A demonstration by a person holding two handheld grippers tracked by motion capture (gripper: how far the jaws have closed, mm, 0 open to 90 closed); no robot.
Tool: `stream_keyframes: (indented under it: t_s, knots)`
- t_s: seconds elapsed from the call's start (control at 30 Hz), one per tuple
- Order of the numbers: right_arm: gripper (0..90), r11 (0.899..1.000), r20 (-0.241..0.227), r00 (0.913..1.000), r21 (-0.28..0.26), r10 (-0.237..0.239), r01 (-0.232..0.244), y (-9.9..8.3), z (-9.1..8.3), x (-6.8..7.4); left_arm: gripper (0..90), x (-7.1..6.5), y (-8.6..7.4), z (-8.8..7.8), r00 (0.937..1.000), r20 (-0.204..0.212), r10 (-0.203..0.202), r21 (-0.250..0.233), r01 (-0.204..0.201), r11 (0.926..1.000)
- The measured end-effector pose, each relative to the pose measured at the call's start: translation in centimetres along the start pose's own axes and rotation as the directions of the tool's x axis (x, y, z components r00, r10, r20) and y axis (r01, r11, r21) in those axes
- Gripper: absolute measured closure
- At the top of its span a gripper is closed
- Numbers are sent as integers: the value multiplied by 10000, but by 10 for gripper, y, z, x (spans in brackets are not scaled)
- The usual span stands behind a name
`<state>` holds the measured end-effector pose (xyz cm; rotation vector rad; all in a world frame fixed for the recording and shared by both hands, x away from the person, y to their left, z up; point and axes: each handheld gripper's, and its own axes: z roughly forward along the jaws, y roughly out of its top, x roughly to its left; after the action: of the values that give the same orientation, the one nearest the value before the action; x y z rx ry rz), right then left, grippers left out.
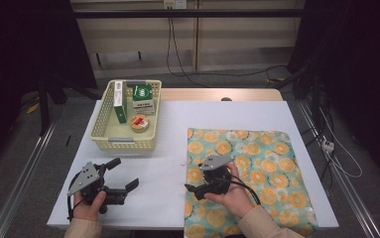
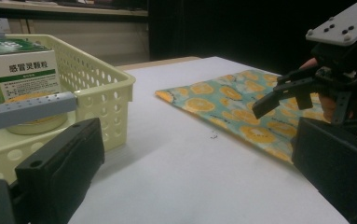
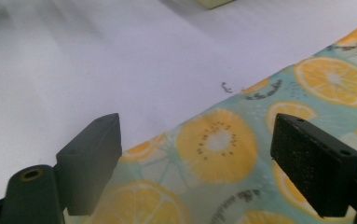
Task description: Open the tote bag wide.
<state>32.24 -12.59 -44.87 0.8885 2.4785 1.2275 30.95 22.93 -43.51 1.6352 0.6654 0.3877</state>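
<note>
The thing I am working on is the flat teal cloth printed with orange and lemon slices [image 1: 249, 176], which lies spread on the near right part of the white table [image 1: 177, 129], its left edge running toward me. My right gripper [image 1: 193, 190] sits low over that left edge, near the front, its jaws standing wide with the cloth's border beneath the gap; in the right gripper view the pads are clear of the fabric, so nothing is held yet. I judge the job is barely begun: the cloth is still flat and unfolded, and the pinch on its edge is what remains to do first, then whatever lifting or folding follows. My left gripper [image 1: 123, 176] rests at the near left of the table, jaws wide and empty, pointing toward the cloth. Farther off, at the far left, stands the pale yellow perforated plastic basket [image 1: 103, 139] with green and white medicine boxes [image 1: 143, 98] and a small round tin [image 1: 139, 123] inside, untouched.
</note>
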Motion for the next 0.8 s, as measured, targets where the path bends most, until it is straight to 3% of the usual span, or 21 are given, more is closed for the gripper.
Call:
stream_keyframes:
  t_s: [0.17, 0.5, 0.8]
  knots:
    - [162, 9996, -227, 9997, 292, -49, 56, -2, 11, 7, 21, 0, 0, 0, 10000, 0, 7, -7, -7, 10000]
    - [182, 9958, -72, 9997, 880, -228, 234, -3, 19, 10, 21, 0, 0, 0, 10000, -93, -11, 10, 11, 10000]
    - [345, 9958, -113, 9998, 895, -186, 195, -3, 15, 7, 22, -1, 0, -1, 9999, -108, 12, 19, -12, 10000]
